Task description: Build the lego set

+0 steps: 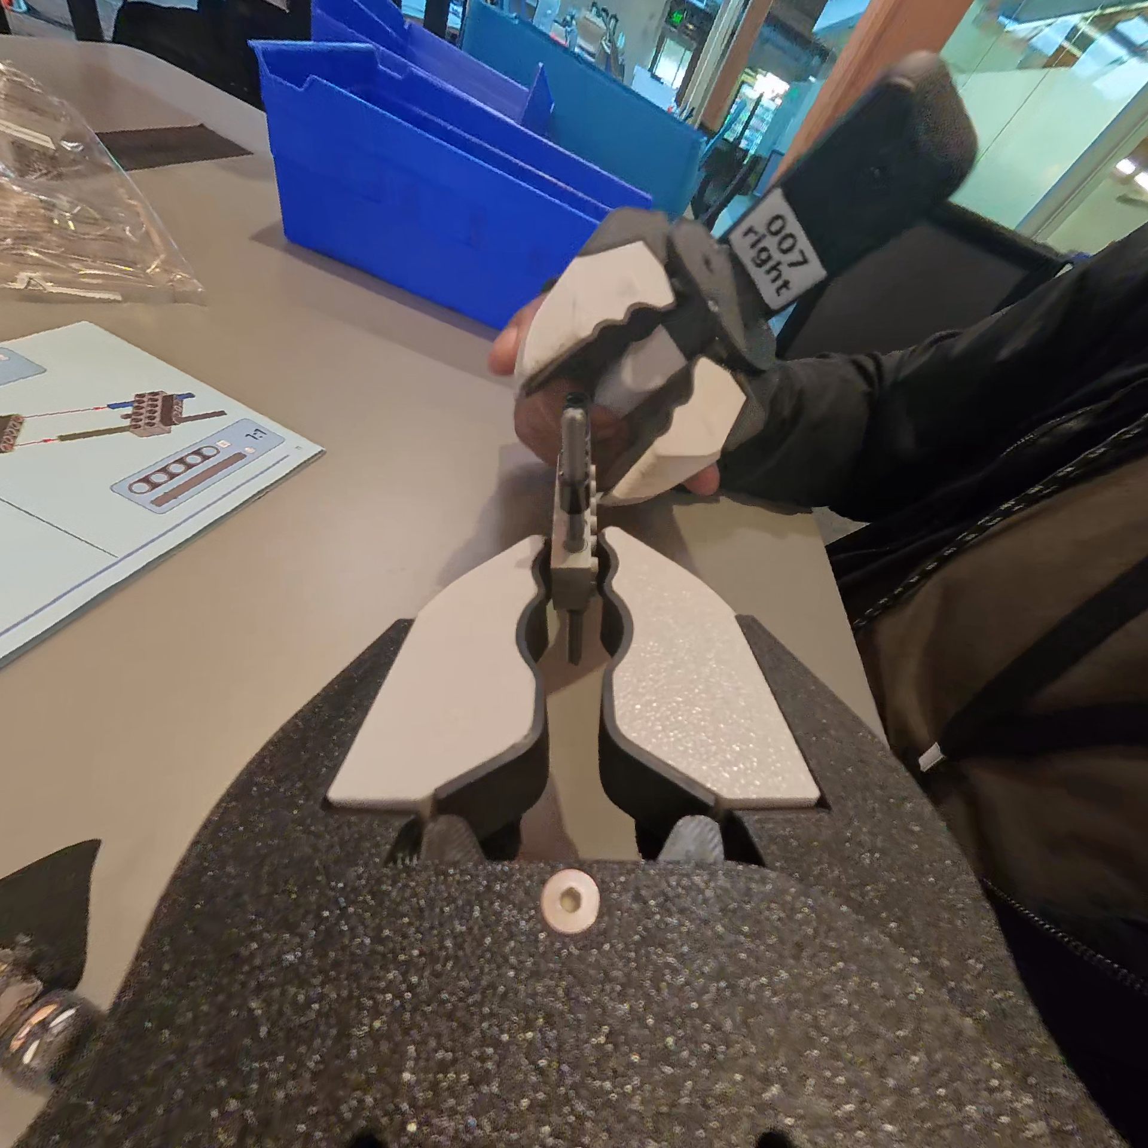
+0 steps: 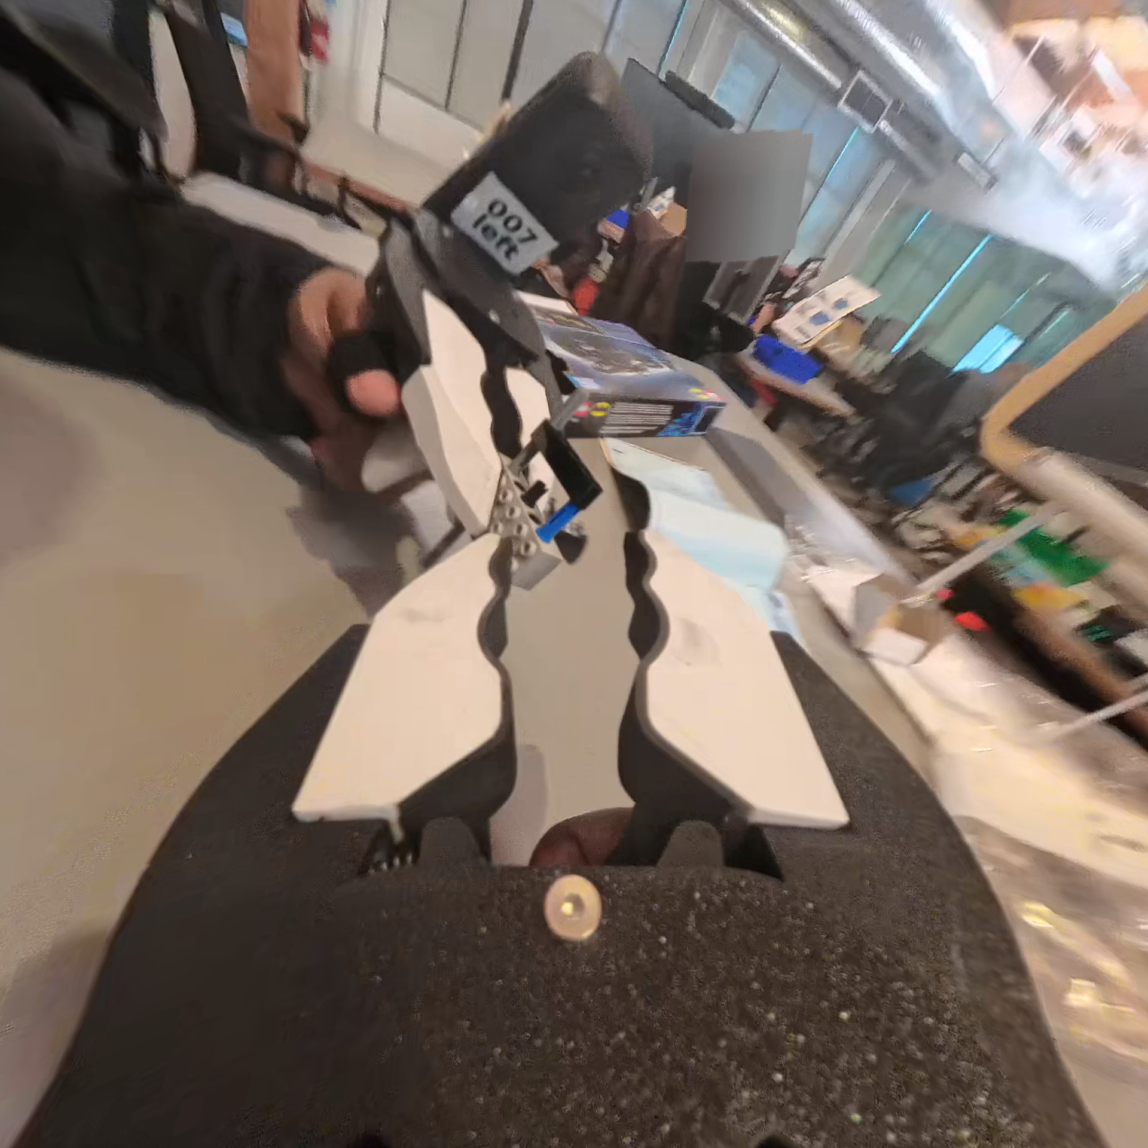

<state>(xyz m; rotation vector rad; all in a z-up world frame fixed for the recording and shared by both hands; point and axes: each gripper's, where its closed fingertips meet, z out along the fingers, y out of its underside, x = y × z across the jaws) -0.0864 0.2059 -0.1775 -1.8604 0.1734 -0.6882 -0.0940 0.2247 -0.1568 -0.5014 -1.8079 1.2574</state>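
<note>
Here your left gripper (image 1: pixel 574 559) clamps the grey studded brick assembly with its dark axle (image 1: pixel 573 497) above the beige tabletop (image 1: pixel 310 621), presenting it; your right gripper (image 2: pixel 568 553) stands open beside it.

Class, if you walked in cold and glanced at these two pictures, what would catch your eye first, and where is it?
First, the small grey studded brick assembly clamped in the left gripper above the tan table. Next, the right gripper, jaws apart, just beside it. Then the blue bins behind, and the open instruction booklet at left.
</note>
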